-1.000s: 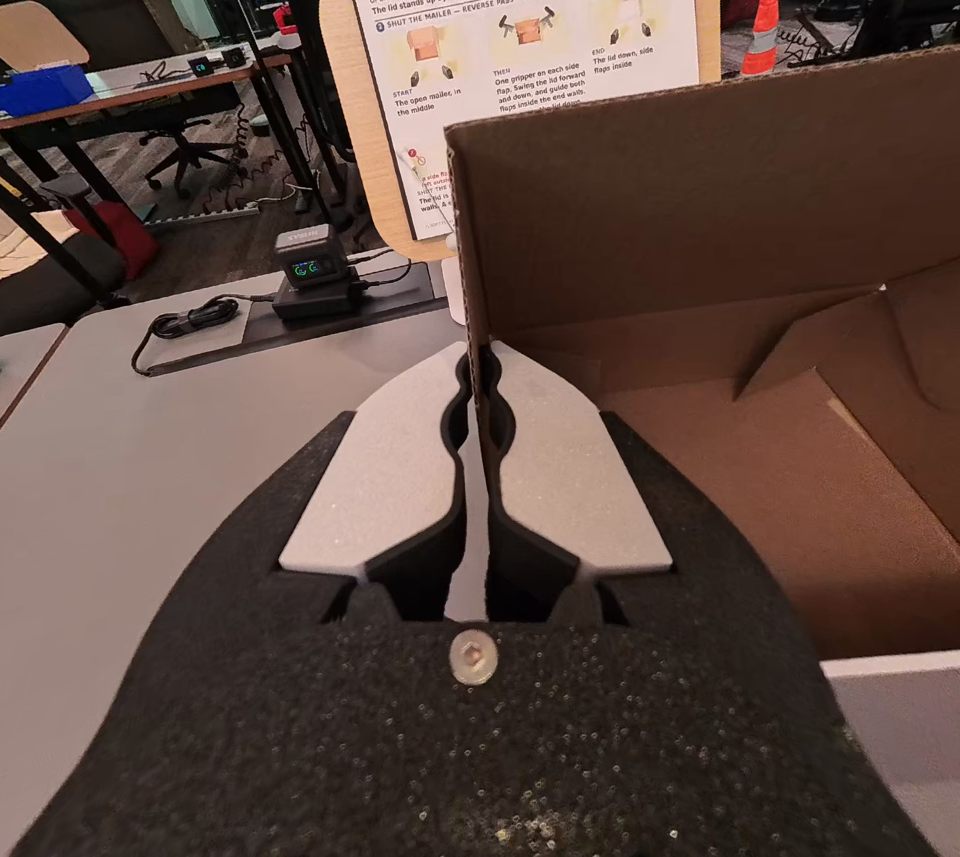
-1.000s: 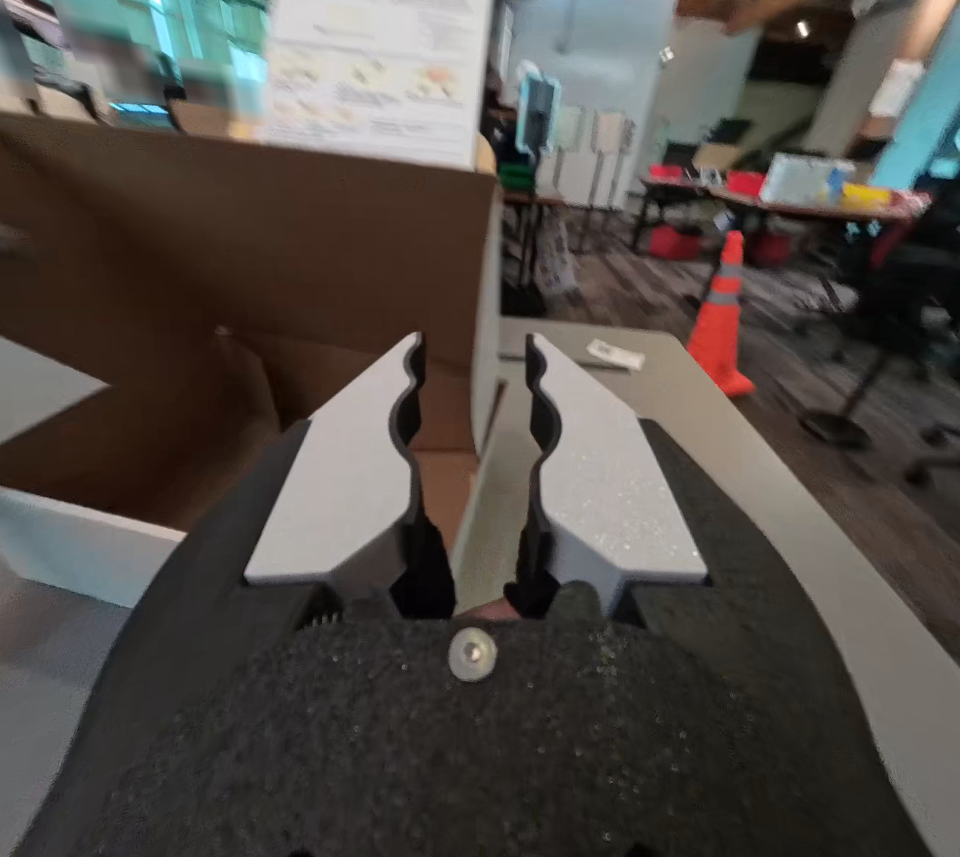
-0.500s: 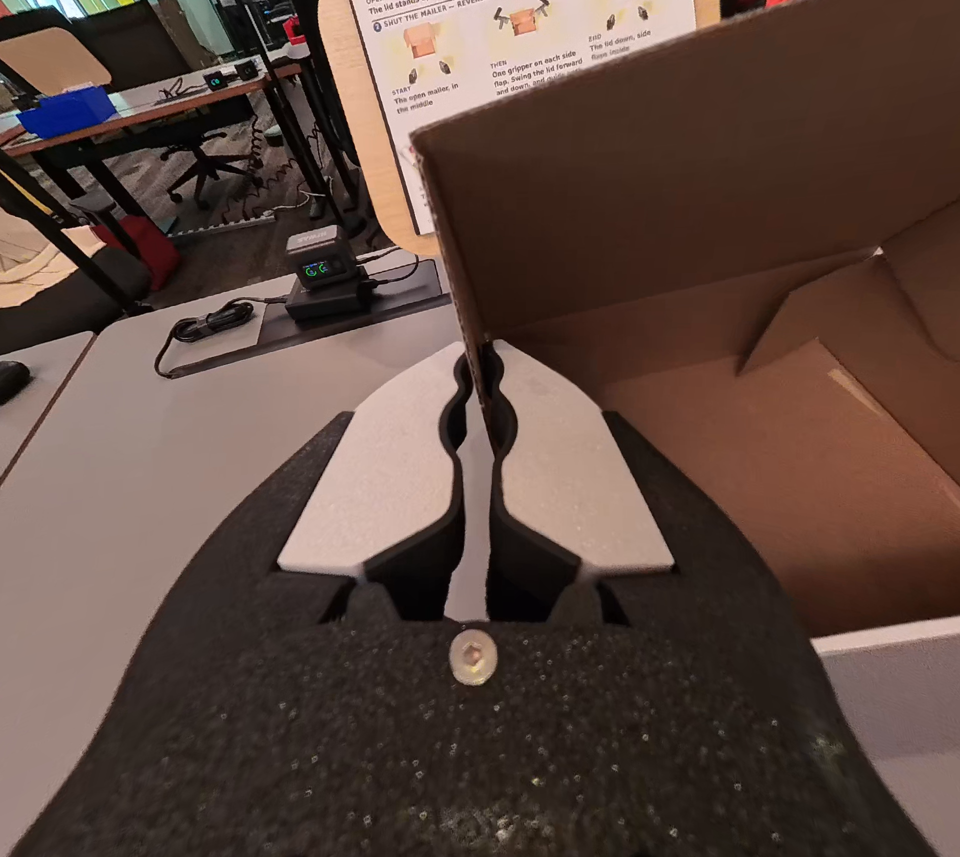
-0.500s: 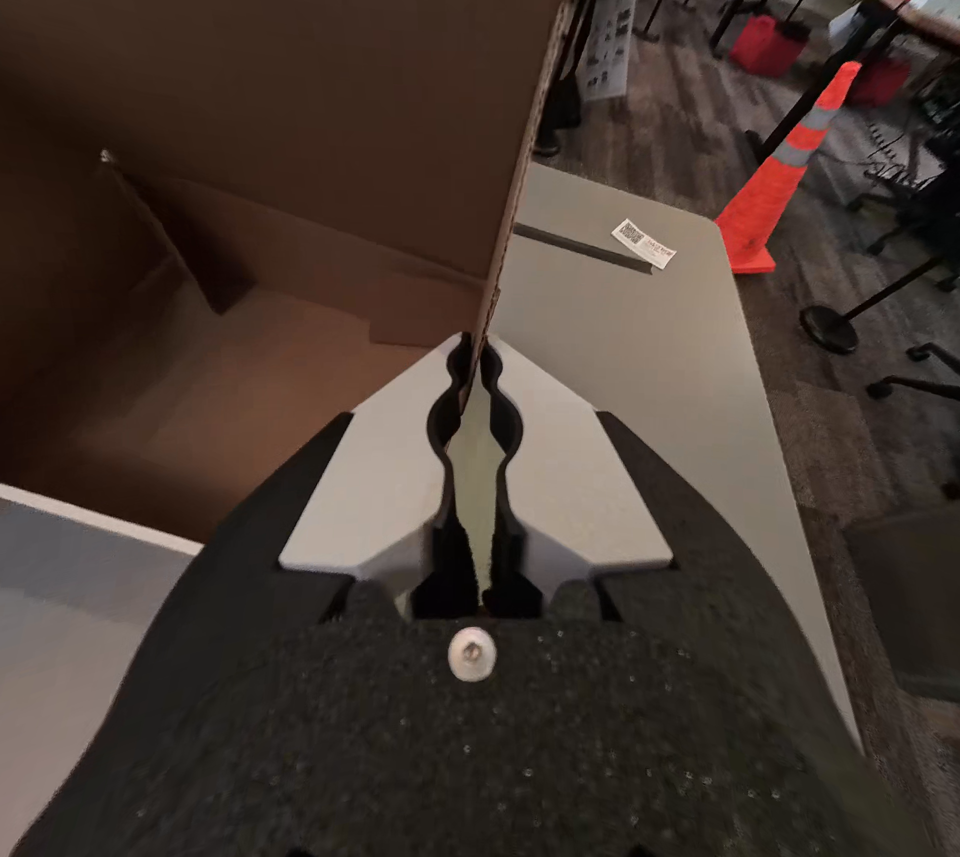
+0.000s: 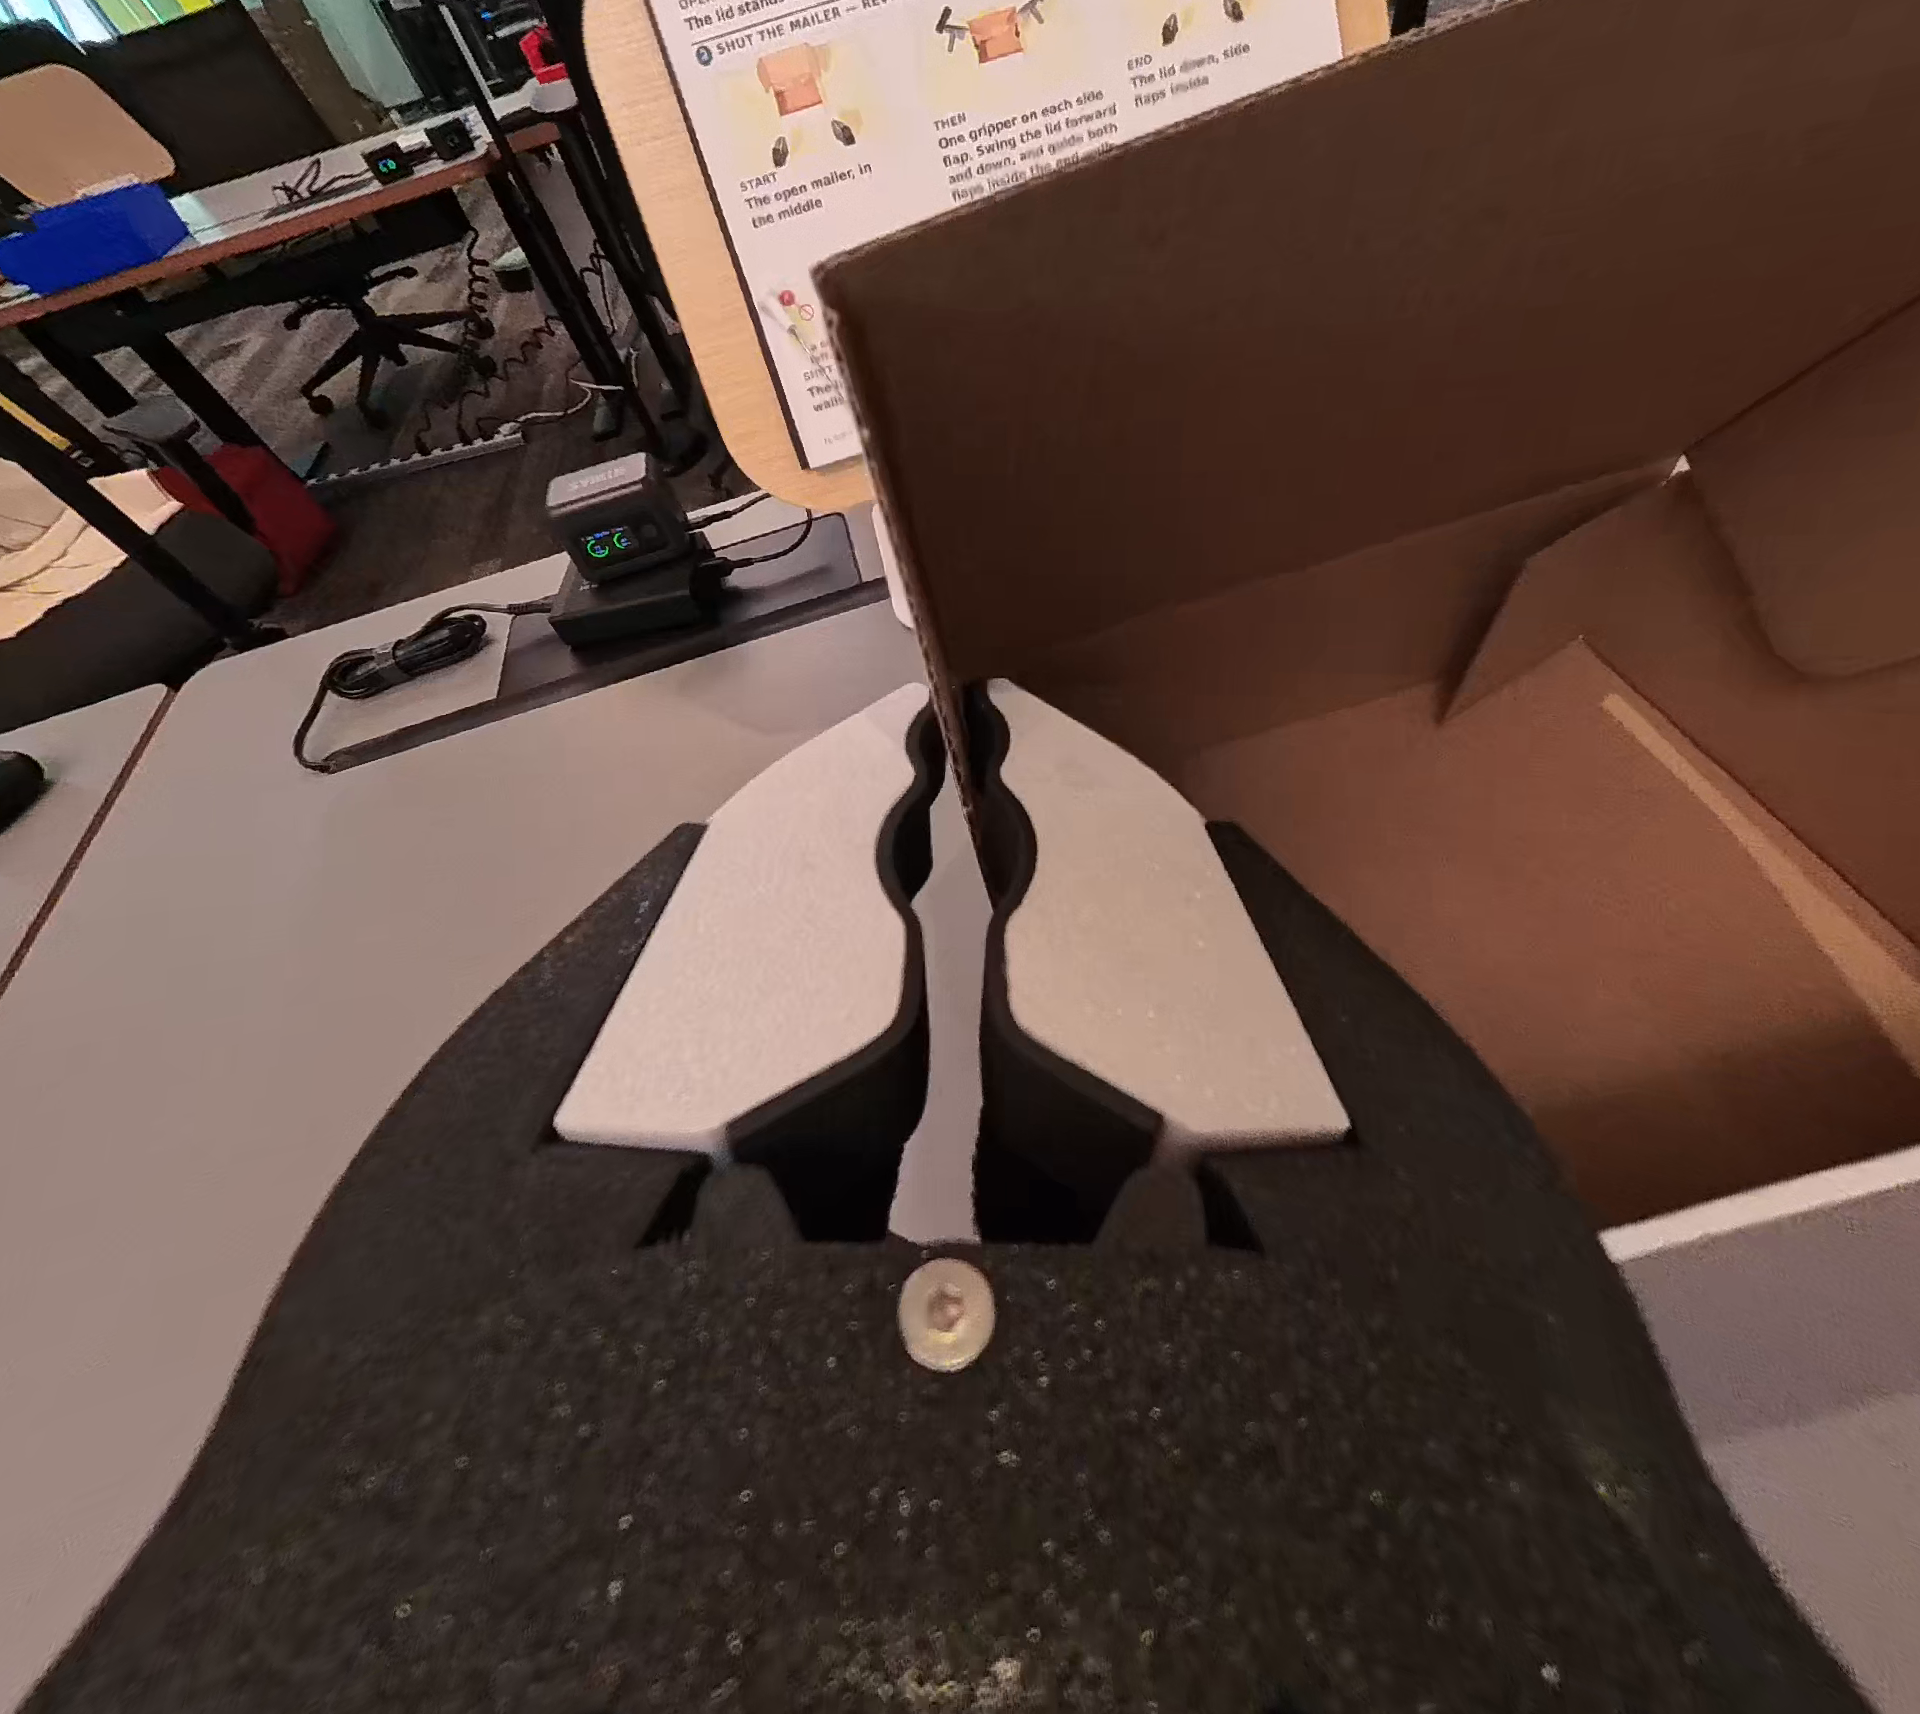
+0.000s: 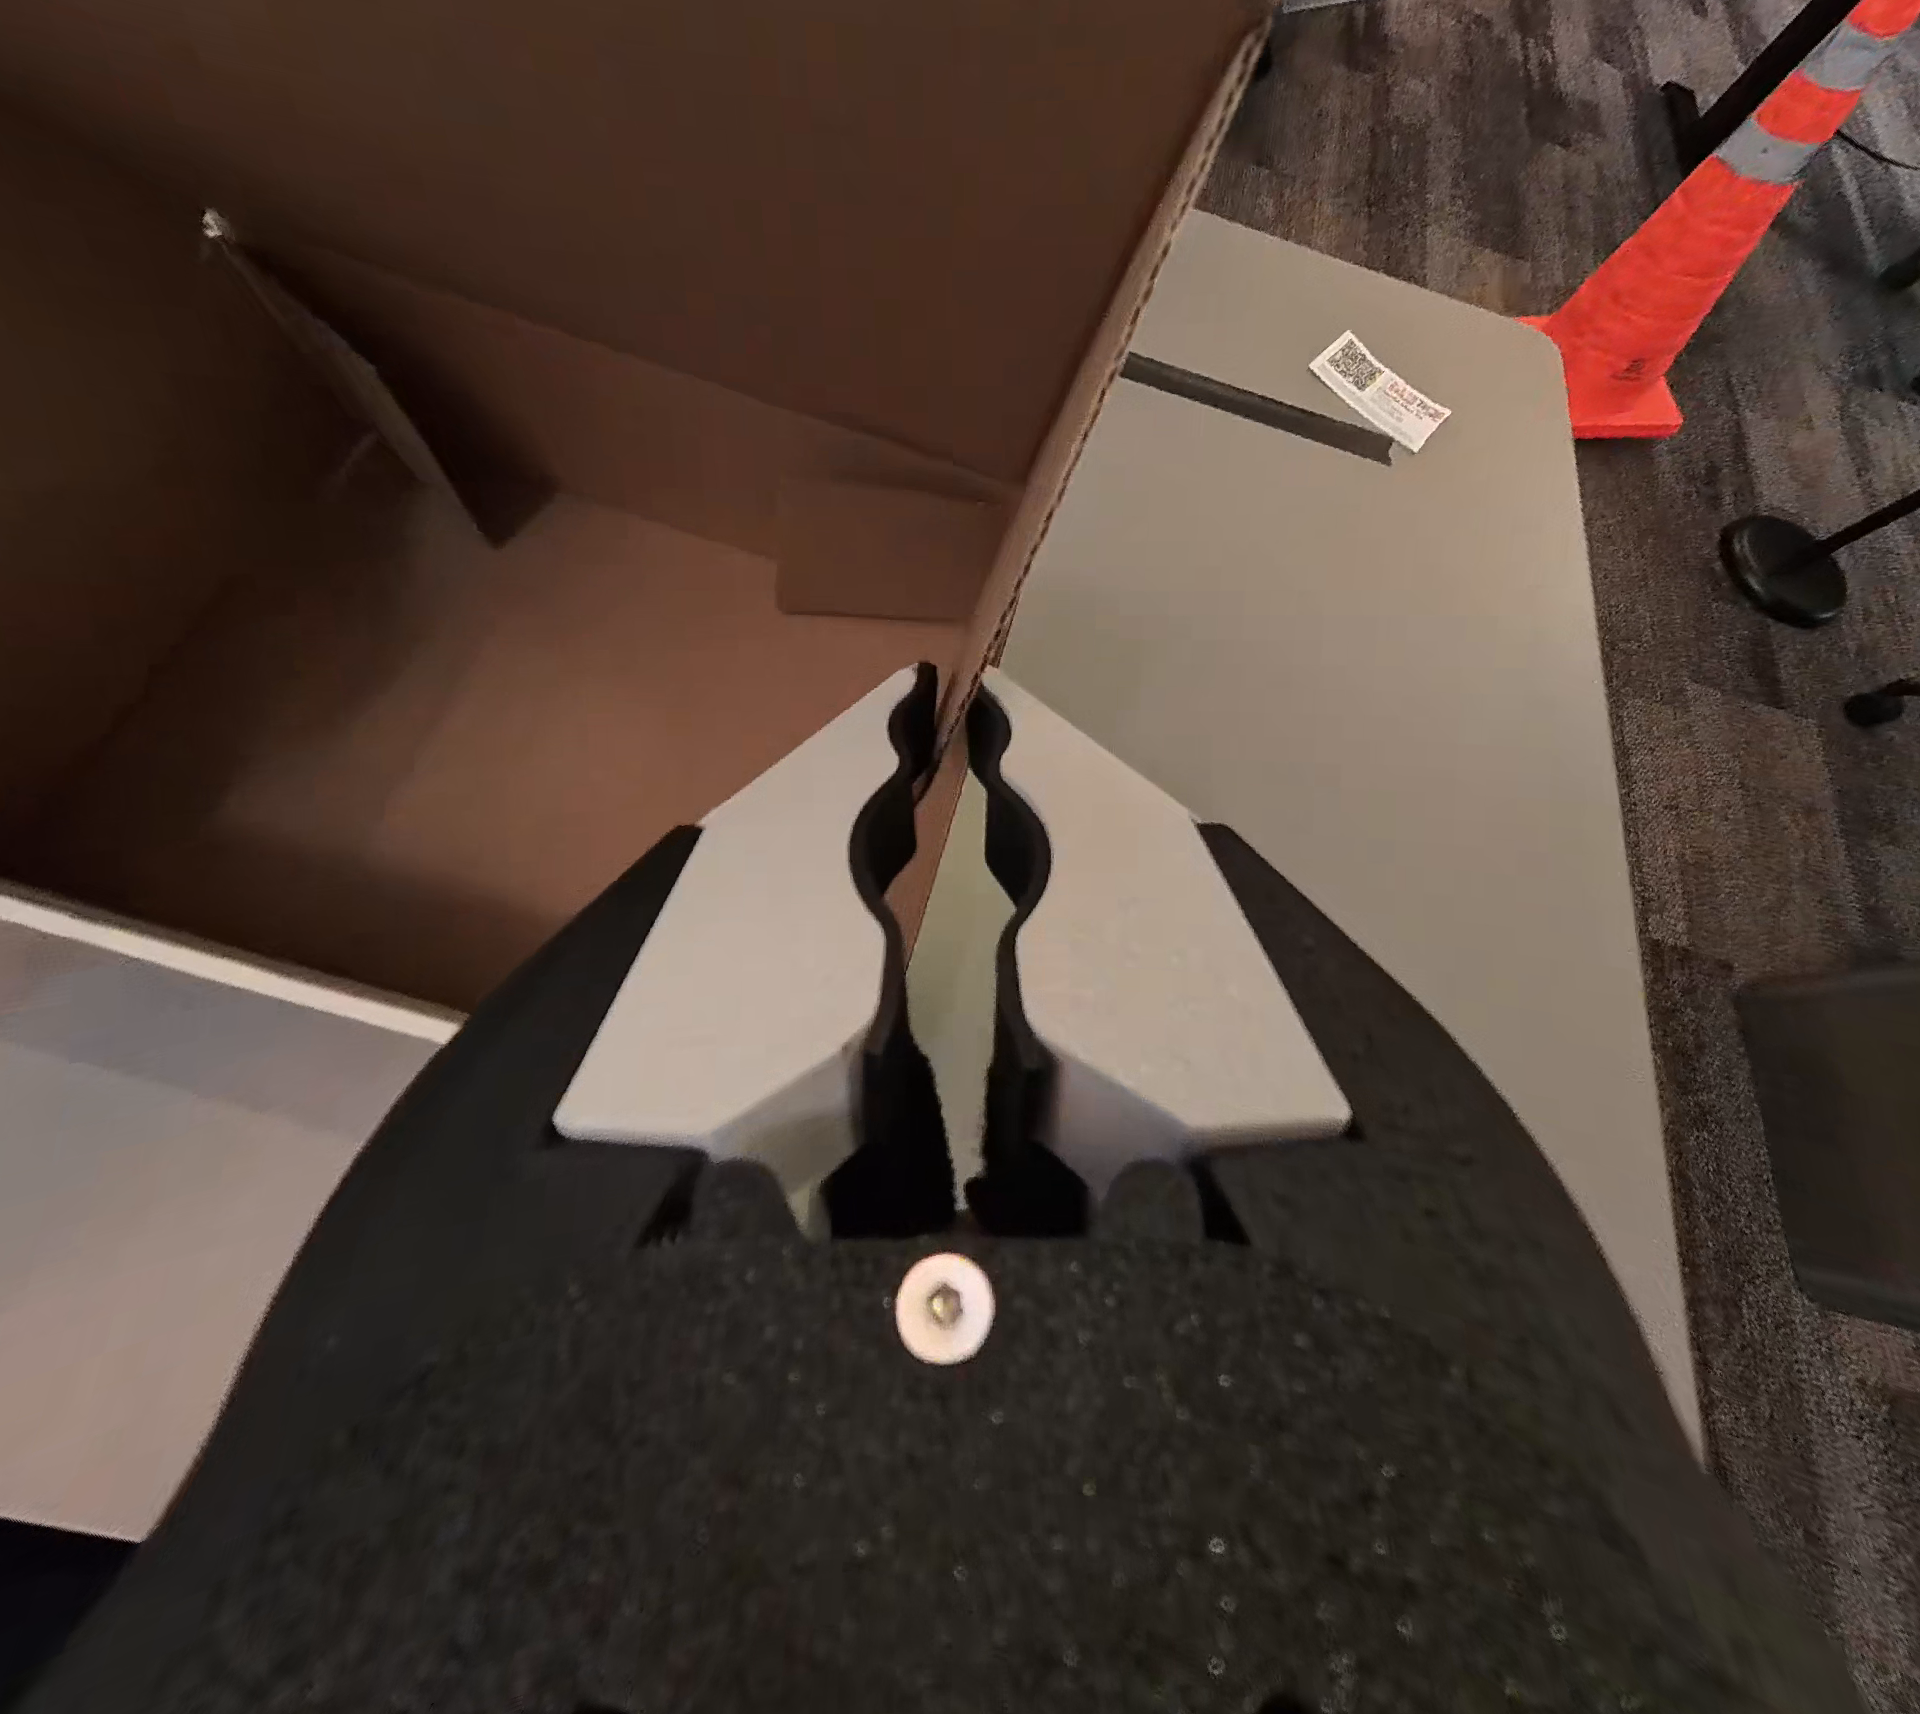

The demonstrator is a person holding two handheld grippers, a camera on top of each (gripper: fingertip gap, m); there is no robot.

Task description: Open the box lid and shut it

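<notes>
My left gripper point(image 5: 956, 729) is nearly closed, its grey fingers point(image 5: 790, 916) pinching the left side edge of the box lid point(image 5: 1351, 334); the corrugated edge runs straight down into the narrow slot between the jaws. My right gripper point(image 6: 948, 708) does the same at the lid's right side edge, jaws drawn in with only a thin gap, the cardboard clamped near the tips.

The lid stands raised over the open box point(image 6: 416, 729), leaning forward over the cavity, with its brown inner face turned toward me. Its long axis runs left to right between my two grippers, and its free top edge is highest. Inside the box I see the bare brown floor and folded inner flaps along the walls. The box's white front wall point(image 5: 1766, 1197) lies nearest me.

The box sits on the grey tabletop point(image 5: 312, 937). Toward the tabletop's far left edge there is a black charger with lit green rings point(image 5: 613, 542) and a coiled cable. Near the far right corner lies a small white sticker point(image 6: 1382, 386). A printed instruction sheet point(image 5: 935, 54) stands behind the lid, and an orange cone point(image 6: 1714, 230) is on the floor beyond the right edge.
</notes>
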